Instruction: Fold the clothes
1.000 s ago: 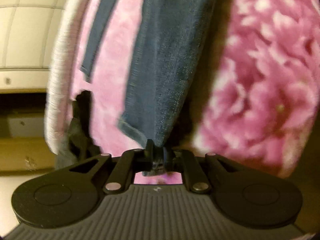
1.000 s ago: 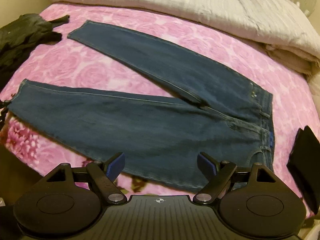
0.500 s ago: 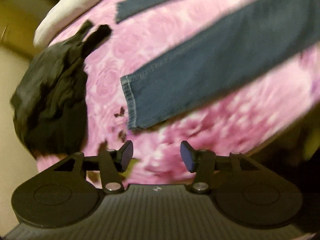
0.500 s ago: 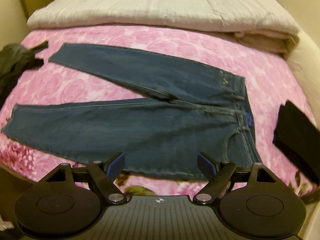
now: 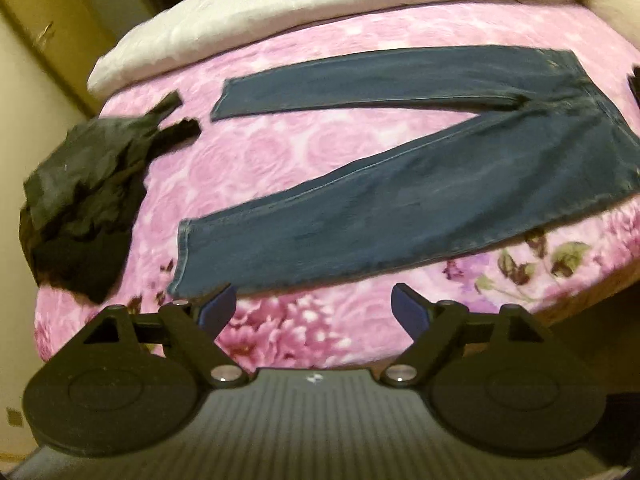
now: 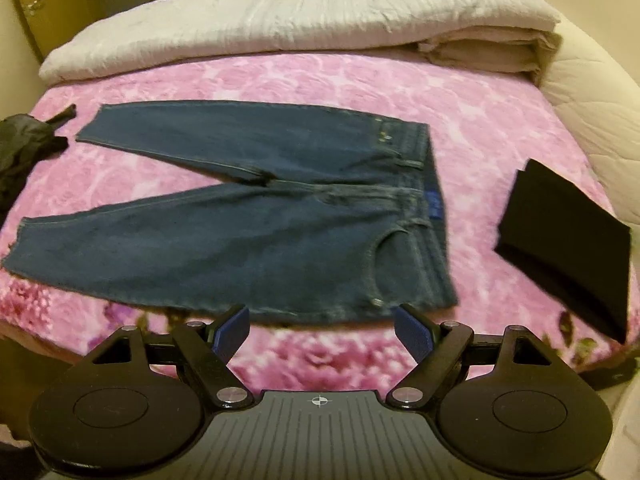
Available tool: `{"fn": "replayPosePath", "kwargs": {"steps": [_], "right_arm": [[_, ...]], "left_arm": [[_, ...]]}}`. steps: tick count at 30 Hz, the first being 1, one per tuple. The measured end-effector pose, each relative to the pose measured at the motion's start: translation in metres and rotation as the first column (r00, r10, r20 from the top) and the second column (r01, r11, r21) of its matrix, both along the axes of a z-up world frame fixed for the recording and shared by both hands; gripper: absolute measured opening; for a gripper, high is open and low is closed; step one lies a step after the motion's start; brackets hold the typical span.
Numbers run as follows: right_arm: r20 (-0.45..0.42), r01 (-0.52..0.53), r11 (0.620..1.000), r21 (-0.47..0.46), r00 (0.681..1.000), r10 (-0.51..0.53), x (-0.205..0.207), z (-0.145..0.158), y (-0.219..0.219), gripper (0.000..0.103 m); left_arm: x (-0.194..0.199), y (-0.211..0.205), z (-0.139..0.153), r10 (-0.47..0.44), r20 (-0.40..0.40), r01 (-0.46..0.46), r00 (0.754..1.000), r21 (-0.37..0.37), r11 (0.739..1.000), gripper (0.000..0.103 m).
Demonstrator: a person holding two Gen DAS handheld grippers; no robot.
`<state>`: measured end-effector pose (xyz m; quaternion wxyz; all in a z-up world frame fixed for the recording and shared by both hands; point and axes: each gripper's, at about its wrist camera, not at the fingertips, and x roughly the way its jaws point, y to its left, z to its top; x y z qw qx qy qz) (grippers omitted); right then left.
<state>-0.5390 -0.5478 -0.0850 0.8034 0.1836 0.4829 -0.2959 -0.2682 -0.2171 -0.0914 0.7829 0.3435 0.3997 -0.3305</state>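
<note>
With both tools held back from the bed, we see the jeans (image 6: 256, 216) lying flat on the pink floral blanket (image 6: 472, 120), the two legs spread apart in a V and the waistband toward the right side of both views. In the right wrist view the near leg's hem lies at the left edge of the blanket, and the far leg's hem ends just beside a crumpled black garment (image 6: 20, 148). To the right of the waistband, well apart from it, lies a folded black cloth (image 6: 560, 236). A white quilt (image 6: 280, 20) is folded along the far side of the bed.

We note the left gripper (image 5: 314, 306) with its jaws spread wide and nothing between them — it hovers above the front edge of the blanket, near the hem of the near leg of the jeans (image 5: 400, 216). The right gripper (image 6: 322, 330) is likewise spread wide and empty — it hovers near the waist corner of the jeans, not touching the fabric.
</note>
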Motion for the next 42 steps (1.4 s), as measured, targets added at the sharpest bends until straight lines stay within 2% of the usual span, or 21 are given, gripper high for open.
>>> {"fn": "replayPosePath", "kwargs": {"steps": [6,17,42], "right_arm": [[-0.006,0.013,1.0,-0.007,1.0,-0.013,-0.02,0.003,-0.003,0.083],[0.015,0.005,1.0,0.012,1.0,-0.005,-0.023,-0.002,-0.005,0.083],[0.001,-0.042,0.998,0.056,0.999,0.042,0.016,-0.02,-0.006,0.083]], "left_arm": [[-0.008,-0.019,0.004,-0.026,0.035,0.026,0.999,0.008,1.0,0.082],[-0.015,-0.029,0.003,-0.02,0.031,0.019,0.999,0.018,1.0,0.082],[0.001,-0.014,-0.003,0.03,0.021,-0.031,0.999,0.064,0.997,0.082]]}}
